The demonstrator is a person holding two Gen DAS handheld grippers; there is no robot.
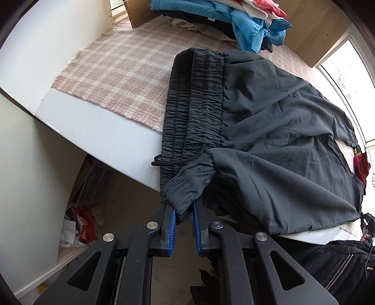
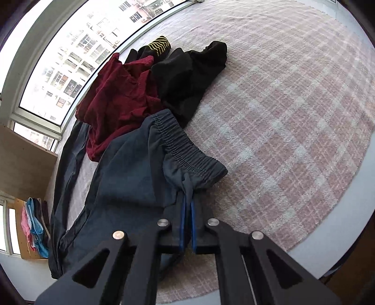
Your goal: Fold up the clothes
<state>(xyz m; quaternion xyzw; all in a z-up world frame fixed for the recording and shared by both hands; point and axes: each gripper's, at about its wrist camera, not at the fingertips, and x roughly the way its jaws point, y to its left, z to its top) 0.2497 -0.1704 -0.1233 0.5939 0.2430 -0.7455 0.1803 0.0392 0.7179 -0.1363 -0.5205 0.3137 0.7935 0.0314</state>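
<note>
Dark grey track pants with a gathered elastic waistband lie across the plaid cloth, part of them hanging over the table's front edge. My left gripper is shut on an elastic cuff of the pants, which fills the gap between the blue pads. In the right wrist view the same pants spread to the left, and my right gripper is shut on a fold of fabric just below another elastic band.
A stack of folded blue, black and pink clothes sits at the far end. A maroon garment and black garments lie by the window. The white table edge drops to a floor with a basket.
</note>
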